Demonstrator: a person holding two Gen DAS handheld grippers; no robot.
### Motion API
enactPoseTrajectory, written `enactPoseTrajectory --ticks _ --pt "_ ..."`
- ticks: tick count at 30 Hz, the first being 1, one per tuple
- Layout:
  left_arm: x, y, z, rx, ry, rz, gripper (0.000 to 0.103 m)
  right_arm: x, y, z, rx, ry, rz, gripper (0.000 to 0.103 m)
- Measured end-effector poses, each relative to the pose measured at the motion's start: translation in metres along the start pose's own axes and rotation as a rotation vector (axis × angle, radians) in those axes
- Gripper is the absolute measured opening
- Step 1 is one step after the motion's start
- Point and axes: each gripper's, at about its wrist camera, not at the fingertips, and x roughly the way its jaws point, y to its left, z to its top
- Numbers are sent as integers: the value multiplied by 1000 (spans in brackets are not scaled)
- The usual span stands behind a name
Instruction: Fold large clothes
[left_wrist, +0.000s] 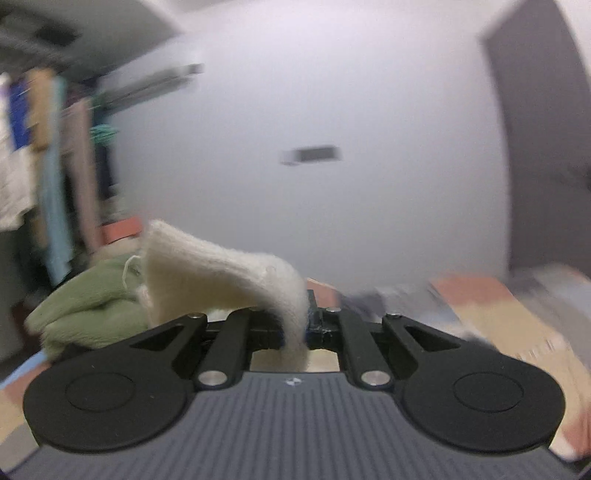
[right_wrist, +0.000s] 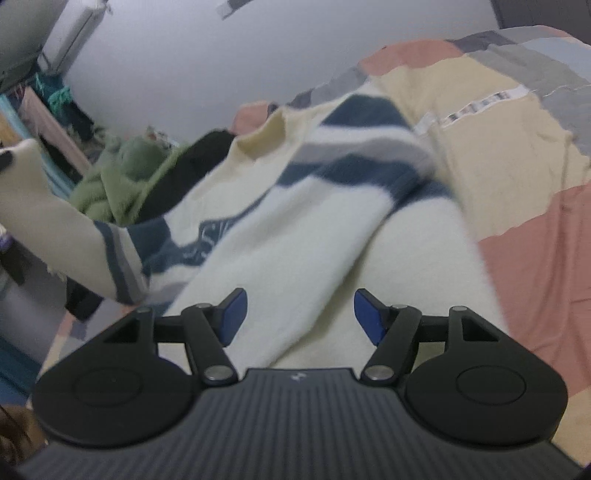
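A cream sweater (right_wrist: 295, 236) with navy and grey stripes lies spread on the bed in the right wrist view. One sleeve (right_wrist: 40, 218) is stretched out and lifted to the far left. My left gripper (left_wrist: 295, 328) is shut on the cream sleeve cuff (left_wrist: 221, 277), which sticks up and flops over the pinched fingers; that view is blurred. My right gripper (right_wrist: 298, 317) hovers open just above the sweater's lower body, its blue pads (right_wrist: 232, 317) apart with only cloth below them.
A patchwork quilt (right_wrist: 517, 147) in pink, yellow and grey covers the bed. A green fleece garment (right_wrist: 122, 177) and something black (right_wrist: 199, 162) are heaped at the bed's far left. Hanging clothes (left_wrist: 55, 166) line the left wall.
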Motion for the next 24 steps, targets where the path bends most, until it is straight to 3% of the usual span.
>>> enactPoseTrajectory --ticks 3,9,15,19,20,22,23,24 --pt "0 -49 -23 76 32 -65 10 -7 -6 3 13 -22 3 67" --pt "13 -106 -74 92 171 -202 10 -21 -29 2 32 -55 -23 67" --pt "17 -133 -127 75 297 -253 11 -25 -43 1 45 -67 -28 67" --pt "21 -132 -144 49 380 -308 11 -23 -44 1 34 -70 -26 68" --pt "21 -132 -144 47 396 -325 18 -23 -45 1 35 -72 -24 68" --pt "14 -128 -147 67 416 -357 43 -23 -44 1 29 -81 -23 68" --pt "6 -127 -146 73 413 -359 61 -24 -43 1 21 -86 -23 68" --pt "2 -123 -146 68 409 -361 68 -24 -42 0 13 -92 -28 68"
